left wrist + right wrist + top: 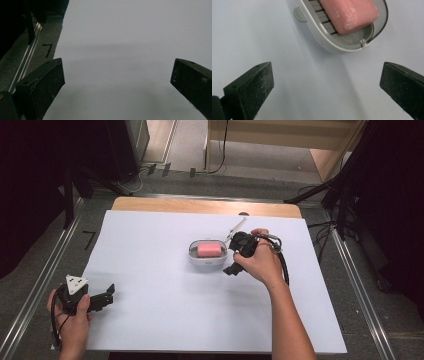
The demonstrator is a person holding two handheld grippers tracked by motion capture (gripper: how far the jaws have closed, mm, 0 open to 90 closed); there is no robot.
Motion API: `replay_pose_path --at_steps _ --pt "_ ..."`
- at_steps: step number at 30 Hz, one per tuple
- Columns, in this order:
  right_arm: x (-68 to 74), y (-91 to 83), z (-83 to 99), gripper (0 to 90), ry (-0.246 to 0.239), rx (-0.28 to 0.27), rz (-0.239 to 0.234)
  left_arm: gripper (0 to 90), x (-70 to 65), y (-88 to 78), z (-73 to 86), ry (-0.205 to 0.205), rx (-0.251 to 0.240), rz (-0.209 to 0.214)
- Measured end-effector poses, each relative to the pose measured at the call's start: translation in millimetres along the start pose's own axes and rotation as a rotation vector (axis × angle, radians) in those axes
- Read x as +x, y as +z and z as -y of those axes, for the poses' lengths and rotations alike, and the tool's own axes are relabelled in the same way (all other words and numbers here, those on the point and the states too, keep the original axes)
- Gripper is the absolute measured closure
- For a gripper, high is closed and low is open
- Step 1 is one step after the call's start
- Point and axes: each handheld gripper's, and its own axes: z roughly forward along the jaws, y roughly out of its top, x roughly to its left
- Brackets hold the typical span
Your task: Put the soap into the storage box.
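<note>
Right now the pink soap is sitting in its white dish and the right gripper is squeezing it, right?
Not quite. The pink soap does sit in its white dish, but the right gripper is open, short of the dish, touching nothing, as the right gripper view shows.

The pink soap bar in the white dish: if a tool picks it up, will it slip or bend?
The pink soap bar looks solid, so probably stiff. Its rounded, smooth edges may slip between flat jaws. It lies loose on the slatted white dish, so it should lift freely; the light dish might slide if pushed.
</note>
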Motion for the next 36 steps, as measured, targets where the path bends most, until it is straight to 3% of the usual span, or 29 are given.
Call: replay_pose_path --at_steps 9,23,36 --pt "0.6 0.6 31.6 0.0 0.038 -0.018 -0.005 0.0 0.8 -0.1 -0.2 0.000 0.003 0.003" --pt "5.7 -10.7 87.2 0.0 0.101 -0.102 0.046 0.0 -1.0 0.2 0.1 0.008 -0.001 -0.007" --pt "12.8 -15.8 129.0 0.0 0.155 -0.133 0.085 0.0 -1.0 0.2 0.1 0.010 -0.001 -0.007"
